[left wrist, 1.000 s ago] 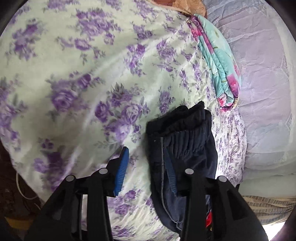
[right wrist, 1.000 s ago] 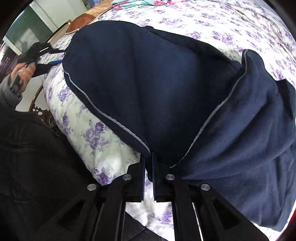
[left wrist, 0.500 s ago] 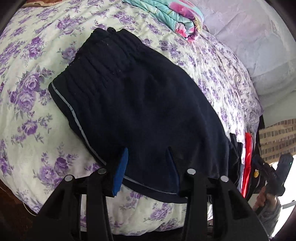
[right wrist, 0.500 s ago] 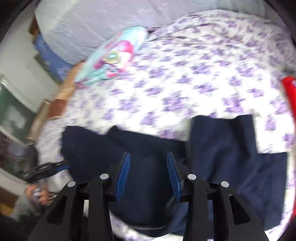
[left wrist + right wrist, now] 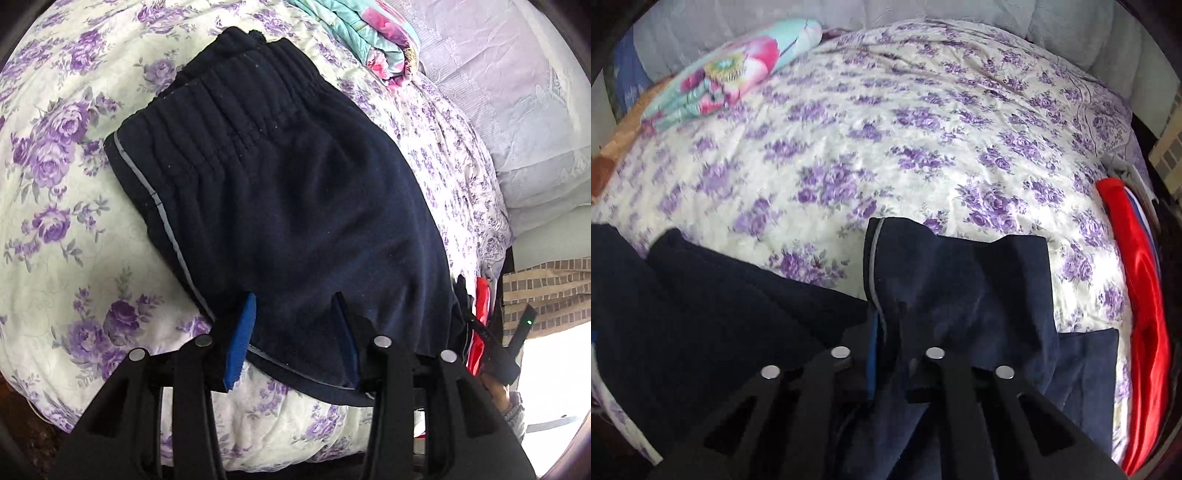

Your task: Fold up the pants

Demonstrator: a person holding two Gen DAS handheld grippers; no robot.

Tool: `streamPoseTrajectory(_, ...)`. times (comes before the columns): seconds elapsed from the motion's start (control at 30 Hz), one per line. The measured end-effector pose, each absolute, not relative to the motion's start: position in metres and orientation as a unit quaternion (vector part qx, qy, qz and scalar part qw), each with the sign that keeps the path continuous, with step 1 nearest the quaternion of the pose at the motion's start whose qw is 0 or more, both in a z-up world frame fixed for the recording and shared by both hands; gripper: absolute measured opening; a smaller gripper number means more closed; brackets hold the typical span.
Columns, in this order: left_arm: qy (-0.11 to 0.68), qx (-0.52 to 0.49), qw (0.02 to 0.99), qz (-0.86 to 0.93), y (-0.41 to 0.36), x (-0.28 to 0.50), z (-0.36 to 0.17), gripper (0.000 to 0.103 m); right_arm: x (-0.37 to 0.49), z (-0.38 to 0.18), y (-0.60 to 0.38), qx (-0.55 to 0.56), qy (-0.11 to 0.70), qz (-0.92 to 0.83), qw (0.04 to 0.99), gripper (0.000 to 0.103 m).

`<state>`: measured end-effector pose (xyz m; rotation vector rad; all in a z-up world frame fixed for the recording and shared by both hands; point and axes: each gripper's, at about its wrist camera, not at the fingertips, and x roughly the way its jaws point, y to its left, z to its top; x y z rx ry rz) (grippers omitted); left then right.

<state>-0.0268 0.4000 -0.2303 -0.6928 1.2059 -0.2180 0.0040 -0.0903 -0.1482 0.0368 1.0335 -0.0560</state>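
Note:
Dark navy pants [image 5: 295, 206] with a grey side stripe lie on the floral bed. The gathered waistband [image 5: 236, 96] is at the far end in the left wrist view. My left gripper [image 5: 295, 332] is open, its fingers resting over the near edge of the pants, holding nothing. In the right wrist view the pants [image 5: 960, 288] bunch up around my right gripper [image 5: 882, 325], which is shut on a fold of the pants by the grey stripe. The rest of the pants [image 5: 701, 295] spread to the left.
The floral purple bedsheet [image 5: 905, 147] covers the bed. A folded turquoise and pink blanket [image 5: 731, 77] lies at the far side and also shows in the left wrist view [image 5: 369, 40]. A red garment [image 5: 1137, 295] lies at the right edge. A lilac pillow [image 5: 517, 92] sits beyond.
My right gripper let go of the pants, opened above them, then came down and shut on a fold. My left gripper swung round over the near edge of the pants and stayed open.

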Motion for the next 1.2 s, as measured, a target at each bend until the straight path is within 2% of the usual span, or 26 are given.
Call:
streamPoseTrajectory(0.13, 0.560, -0.319, 0.756, -0.114, 0.402, -0.024, -0.232, 0.041, -0.039, -0.098, -0.161, 0.237, 0.412, -0.001, 0.880, 0.006)
streamPoseTrajectory(0.23, 0.566, -0.311, 0.754, -0.122, 0.404, -0.025, -0.231, 0.041, -0.096, -0.089, -0.232, 0.340, 0.356, -0.058, 0.868, 0.006)
streamPoseTrajectory(0.37, 0.574, -0.315, 0.744, -0.134, 0.406, -0.027, -0.232, 0.041, -0.163, -0.156, -0.283, 0.435, 0.394, -0.121, 0.800, 0.006)
streamPoseTrajectory(0.47, 0.578, -0.309, 0.743, -0.135, 0.404, -0.028, -0.231, 0.041, -0.191, -0.194, -0.279, 0.507, 0.389, -0.132, 0.757, 0.012)
streamPoseTrajectory(0.5, 0.581, -0.308, 0.741, -0.135, 0.404, -0.027, -0.231, 0.041, -0.197, -0.198, -0.278, 0.535, 0.366, -0.129, 0.750, 0.018)
streamPoseTrajectory(0.53, 0.582, -0.307, 0.741, -0.135, 0.403, -0.026, -0.231, 0.041, -0.199, -0.197, -0.278, 0.547, 0.351, -0.128, 0.749, 0.027)
streamPoseTrajectory(0.6, 0.587, -0.301, 0.739, -0.137, 0.401, -0.023, -0.231, 0.041, -0.192, -0.191, -0.278, 0.539, 0.340, -0.123, 0.761, 0.033)
streamPoseTrajectory(0.63, 0.588, -0.299, 0.739, -0.137, 0.400, -0.021, -0.232, 0.041, -0.186, -0.189, -0.278, 0.533, 0.340, -0.119, 0.766, 0.031)
streamPoseTrajectory(0.67, 0.589, -0.299, 0.739, -0.135, 0.400, -0.021, -0.233, 0.041, -0.179, -0.188, -0.277, 0.526, 0.341, -0.116, 0.770, 0.025)
streamPoseTrajectory(0.7, 0.589, -0.300, 0.738, -0.134, 0.400, -0.019, -0.233, 0.041, -0.174, -0.185, -0.278, 0.516, 0.344, -0.116, 0.776, 0.009)
streamPoseTrajectory(0.83, 0.582, -0.311, 0.740, -0.132, 0.402, -0.021, -0.235, 0.041, -0.175, -0.144, -0.268, 0.436, 0.323, -0.111, 0.833, 0.009)
streamPoseTrajectory(0.97, 0.577, -0.321, 0.740, -0.127, 0.404, -0.027, -0.235, 0.041, -0.208, -0.188, -0.283, 0.446, 0.399, -0.163, 0.785, 0.010)
streamPoseTrajectory(1.0, 0.578, -0.321, 0.740, -0.126, 0.403, -0.028, -0.234, 0.041, -0.218, -0.194, -0.284, 0.456, 0.406, -0.164, 0.775, 0.018)
streamPoseTrajectory(1.03, 0.580, -0.320, 0.739, -0.125, 0.403, -0.029, -0.233, 0.041, -0.225, -0.192, -0.286, 0.464, 0.407, -0.173, 0.767, 0.037)
streamPoseTrajectory(1.07, 0.581, -0.318, 0.739, -0.125, 0.403, -0.031, -0.232, 0.041, -0.232, -0.184, -0.290, 0.464, 0.397, -0.190, 0.769, 0.041)
streamPoseTrajectory(1.2, 0.583, -0.307, 0.742, -0.126, 0.404, -0.034, -0.232, 0.041, -0.228, -0.133, -0.303, 0.409, 0.339, -0.224, 0.817, 0.040)
